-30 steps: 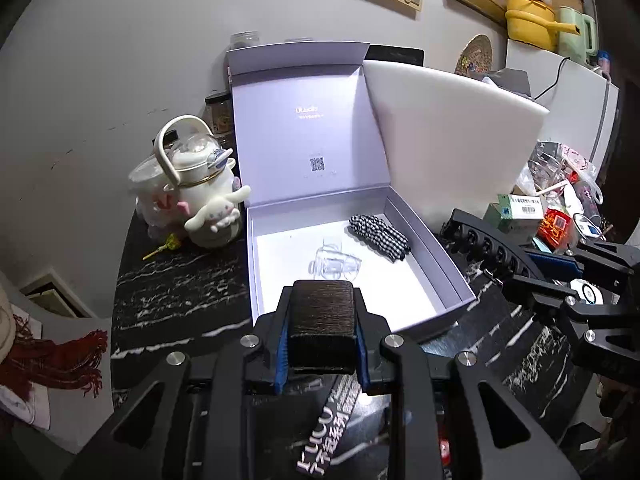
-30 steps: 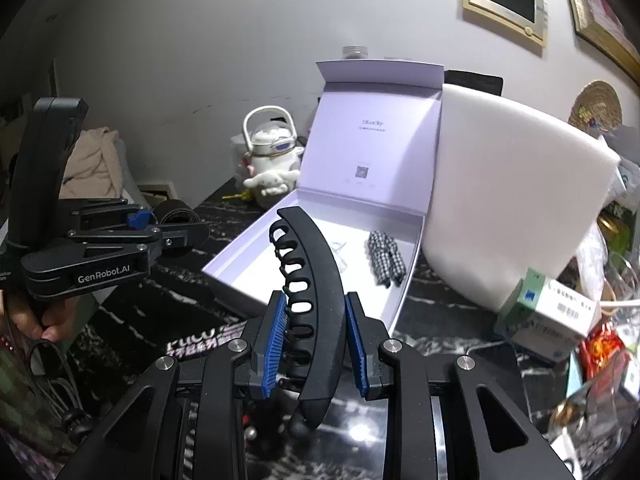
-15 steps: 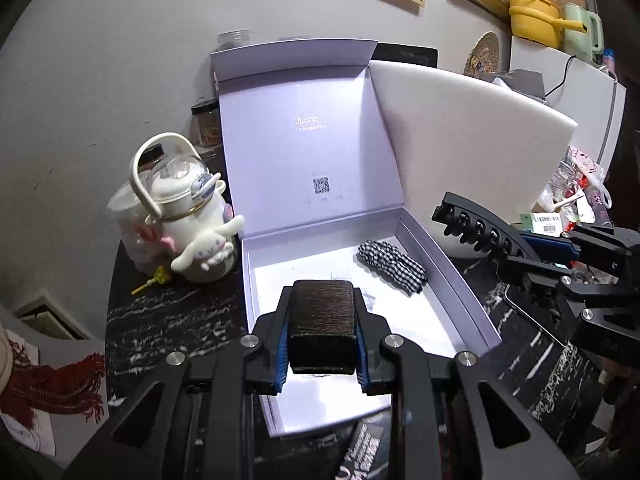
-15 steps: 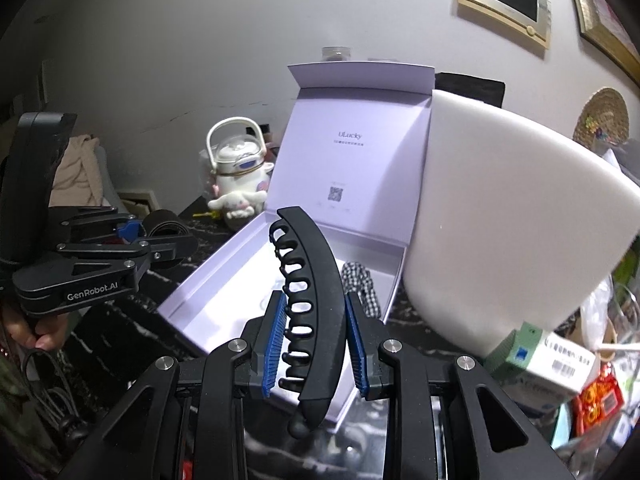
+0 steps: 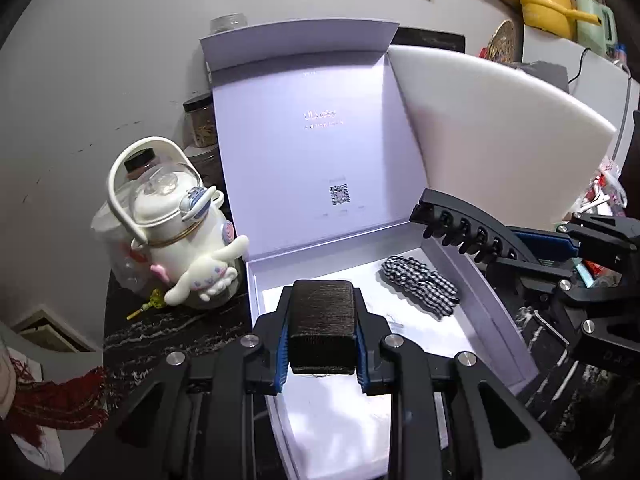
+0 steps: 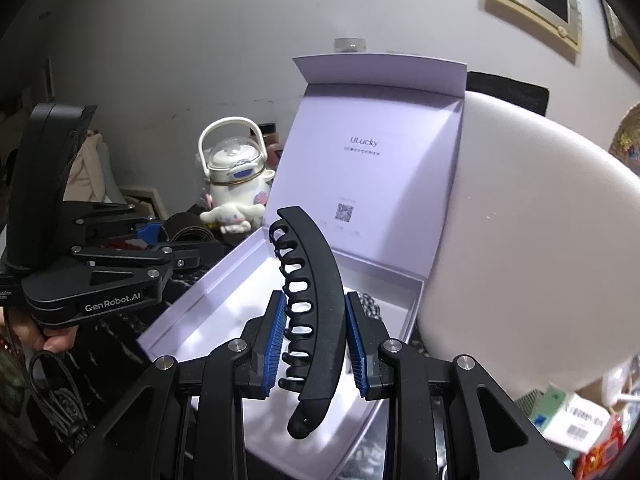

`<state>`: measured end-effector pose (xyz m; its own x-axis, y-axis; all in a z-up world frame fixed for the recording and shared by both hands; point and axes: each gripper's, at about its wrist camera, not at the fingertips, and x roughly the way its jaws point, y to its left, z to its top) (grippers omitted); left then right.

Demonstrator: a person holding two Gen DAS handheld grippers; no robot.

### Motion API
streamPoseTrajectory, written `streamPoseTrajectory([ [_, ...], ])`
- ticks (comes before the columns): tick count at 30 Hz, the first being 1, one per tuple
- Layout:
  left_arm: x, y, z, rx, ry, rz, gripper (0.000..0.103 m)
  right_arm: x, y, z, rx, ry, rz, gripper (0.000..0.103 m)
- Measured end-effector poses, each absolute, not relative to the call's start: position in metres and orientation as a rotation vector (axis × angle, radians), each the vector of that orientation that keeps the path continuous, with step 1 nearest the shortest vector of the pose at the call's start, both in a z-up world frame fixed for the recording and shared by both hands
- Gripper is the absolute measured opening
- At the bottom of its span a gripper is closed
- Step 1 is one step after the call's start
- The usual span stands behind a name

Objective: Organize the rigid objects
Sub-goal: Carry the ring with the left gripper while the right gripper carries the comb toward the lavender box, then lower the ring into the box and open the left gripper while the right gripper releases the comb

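An open lavender gift box (image 5: pixel 486 304) (image 6: pixel 224 276) lies on the black marbled table, lid upright behind it. My left gripper (image 5: pixel 322 330) is shut on a dark brown woven block (image 5: pixel 322 320), held over the box's near left part. My right gripper (image 6: pixel 314 334) is shut on a long black banana hair clip (image 6: pixel 316 308), held over the box's near right edge; the clip (image 5: pixel 472 228) also shows at the right of the left wrist view. A black-and-white checked fabric piece (image 5: pixel 420 286) lies inside the box.
A white cartoon-dog kettle (image 5: pixel 180 232) (image 6: pixel 236 184) stands left of the box, jars behind it. A large white curved foam panel (image 5: pixel 492 136) (image 6: pixel 528 240) leans right of the box. Small cartons and packets (image 6: pixel 576 420) crowd the right. A hand (image 6: pixel 56 336) holds the left gripper.
Both grippers have moved forward toward the box, still holding their objects. The box now fills more of both views, and the block hangs over its floor.
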<state>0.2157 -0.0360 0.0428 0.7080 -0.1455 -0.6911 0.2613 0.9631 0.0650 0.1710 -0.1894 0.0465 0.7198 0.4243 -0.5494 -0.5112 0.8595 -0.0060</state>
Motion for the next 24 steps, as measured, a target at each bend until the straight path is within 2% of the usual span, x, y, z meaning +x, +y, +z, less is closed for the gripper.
streamPoseTrajectory([
  [24,0.288,-0.065,-0.024,0.282,0.887,-0.258,0.025,0.236,-0.177,0.002,-0.172,0.677,0.490,0.029],
])
